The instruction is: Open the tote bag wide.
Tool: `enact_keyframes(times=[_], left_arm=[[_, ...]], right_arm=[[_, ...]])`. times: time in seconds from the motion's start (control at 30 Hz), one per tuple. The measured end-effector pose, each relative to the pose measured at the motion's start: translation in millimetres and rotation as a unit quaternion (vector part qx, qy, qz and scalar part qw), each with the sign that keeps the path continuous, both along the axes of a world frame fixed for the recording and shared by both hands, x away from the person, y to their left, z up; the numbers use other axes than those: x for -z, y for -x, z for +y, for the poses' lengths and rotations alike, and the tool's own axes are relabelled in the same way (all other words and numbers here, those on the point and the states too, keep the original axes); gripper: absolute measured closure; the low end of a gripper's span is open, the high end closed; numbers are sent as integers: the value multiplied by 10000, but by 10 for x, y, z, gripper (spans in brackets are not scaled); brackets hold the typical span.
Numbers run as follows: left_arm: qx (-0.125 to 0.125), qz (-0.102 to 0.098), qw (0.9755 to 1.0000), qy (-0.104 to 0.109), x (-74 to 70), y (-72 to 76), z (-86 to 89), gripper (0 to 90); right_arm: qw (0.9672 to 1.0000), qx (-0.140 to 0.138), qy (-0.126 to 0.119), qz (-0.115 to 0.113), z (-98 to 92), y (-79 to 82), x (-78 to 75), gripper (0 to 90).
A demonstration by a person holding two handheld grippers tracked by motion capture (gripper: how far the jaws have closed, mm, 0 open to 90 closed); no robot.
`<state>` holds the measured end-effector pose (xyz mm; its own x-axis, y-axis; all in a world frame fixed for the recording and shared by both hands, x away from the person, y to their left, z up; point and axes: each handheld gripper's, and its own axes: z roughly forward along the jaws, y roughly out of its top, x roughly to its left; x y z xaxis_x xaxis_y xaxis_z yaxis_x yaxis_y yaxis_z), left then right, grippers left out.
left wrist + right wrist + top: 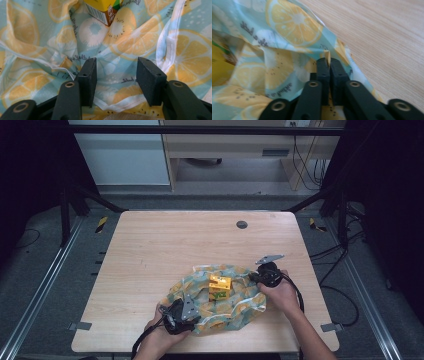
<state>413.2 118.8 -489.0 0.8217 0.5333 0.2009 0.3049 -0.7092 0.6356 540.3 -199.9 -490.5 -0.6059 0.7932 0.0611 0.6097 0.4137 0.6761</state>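
cloth: lemon-print cloth (225,300) lies rumpled on the counter (165,250), a yellow carton (220,286) on it
right gripper (329,62): pinching the cloth's edge
left gripper (116,75): spread over the cloth, no grip
left to do: wrapping barely begun

Even bright light — soft shadows, close-ups blurred

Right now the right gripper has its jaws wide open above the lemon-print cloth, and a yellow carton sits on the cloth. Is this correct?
Not quite. The right gripper has its jaws shut on the edge of the lemon-print cloth, as the right gripper view shows. The yellow carton does sit on the cloth.
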Motion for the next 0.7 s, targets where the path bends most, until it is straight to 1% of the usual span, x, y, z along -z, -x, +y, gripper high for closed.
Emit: enact_keyframes(times=[0.07, 0.17, 0.2, 0.23, 0.27, 0.3, 0.33, 0.37, 0.43, 0.47, 0.5, 0.57, 0.6, 0.63, 0.7], left_arm=[[-15, -43, 10000, 57, -22, 2, 5, 488], [-76, -173, 9997, 182, -93, 3, 15, 421], [-121, -214, 9993, 269, -112, 8, 18, 397], [-135, -268, 9990, 324, -145, 9, 30, 383], [-211, -364, 9979, 484, -202, 16, 48, 326], [-211, -364, 9979, 484, -202, 16, 48, 302], [-253, -400, 9973, 570, -228, 19, 54, 302], [-270, -418, 9967, 639, -258, 18, 64, 275], [-381, -491, 9947, 814, -321, 16, 88, 229], [-424, -526, 9940, 857, -341, 14, 101, 204], [-493, -597, 9935, 832, -383, 3, 137, 183], [-628, -699, 9914, 908, -436, -21, 210, 159], [-742, -732, 9895, 1002, -465, -48, 277, 154], [-838, -754, 9884, 1017, -488, -78, 343, 151], [-1061, -764, 9856, 1068, -516, -133, 467, 137]], right_arm=[[9999, -17, -98, -88, 3, 34, -38, 770], [9994, -29, -152, -311, 20, 128, -148, 621], [9989, -52, -143, -434, 19, 176, -210, 551], [9984, -63, -161, -533, 18, 204, -247, 503], [9971, -59, -220, -732, 1, 290, -354, 389], [9971, -59, -220, -732, 1, 290, -354, 389], [9961, -57, -279, -829, -8, 334, -404, 349], [9954, -67, -331, -892, -22, 379, -453, 307], [9942, -42, -398, -996, -52, 456, -539, 244], [9929, 17, -456, -1099, -82, 507, -587, 224], [9924, 63, -490, -1131, -103, 536, -613, 204], [9903, 206, -543, -1261, -180, 610, -673, 176], [9898, 273, -563, -1284, -206, 633, -686, 161], [9885, 374, -550, -1356, -258, 663, -706, 153], [9866, 516, -594, -1429, -340, 701, -720, 137]])
